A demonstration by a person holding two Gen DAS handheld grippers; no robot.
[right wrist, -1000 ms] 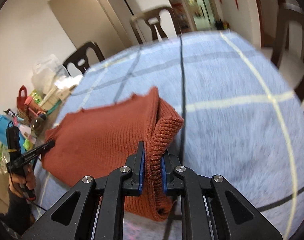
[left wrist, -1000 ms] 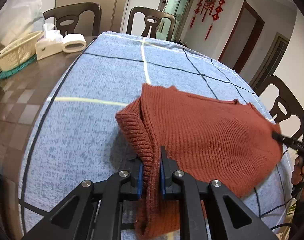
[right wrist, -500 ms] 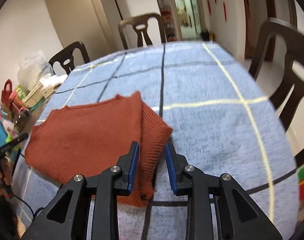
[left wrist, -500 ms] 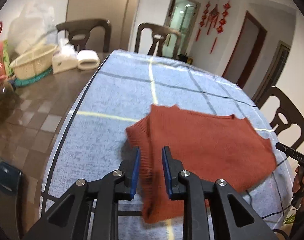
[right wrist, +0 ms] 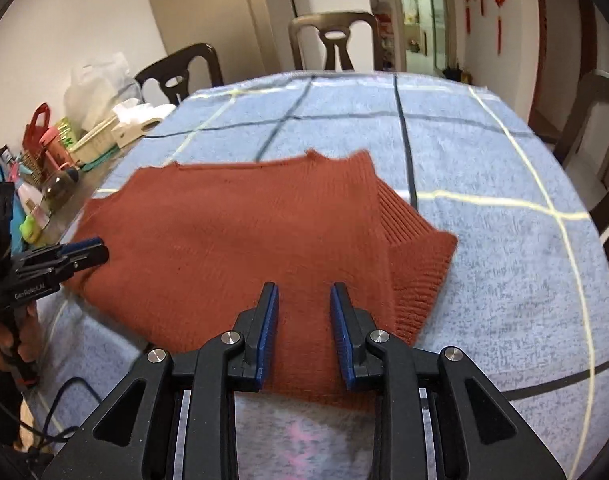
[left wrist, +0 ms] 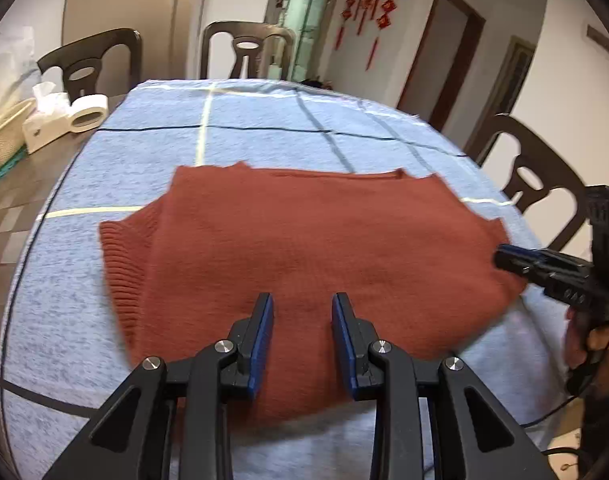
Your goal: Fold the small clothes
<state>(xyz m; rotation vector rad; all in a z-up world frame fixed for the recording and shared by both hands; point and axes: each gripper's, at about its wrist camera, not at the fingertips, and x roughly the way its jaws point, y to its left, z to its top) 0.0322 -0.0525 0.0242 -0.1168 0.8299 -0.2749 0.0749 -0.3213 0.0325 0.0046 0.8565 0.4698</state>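
Both grippers have let go of the sweater (left wrist: 304, 248) since a second ago, when each was clamped on a bunched edge of it; they have drawn back and now hover over its near hem. The left gripper (left wrist: 302, 336) has its jaws spread wide with nothing between them, and the right gripper (right wrist: 304, 328) is the same, jaws apart and empty.

The sweater lies flat on the blue checked cloth (left wrist: 152, 148) that covers the desk, roughly in the middle. A ribbed sleeve or side panel (right wrist: 416, 256) is folded in over the body on the right side, and a matching ribbed flap (left wrist: 124, 264) sits on the left.

Judging by this, one stage looks done: the sides are tucked in and the piece is a tidy block. What probably remains is folding it across its length into a smaller bundle, then smoothing it.
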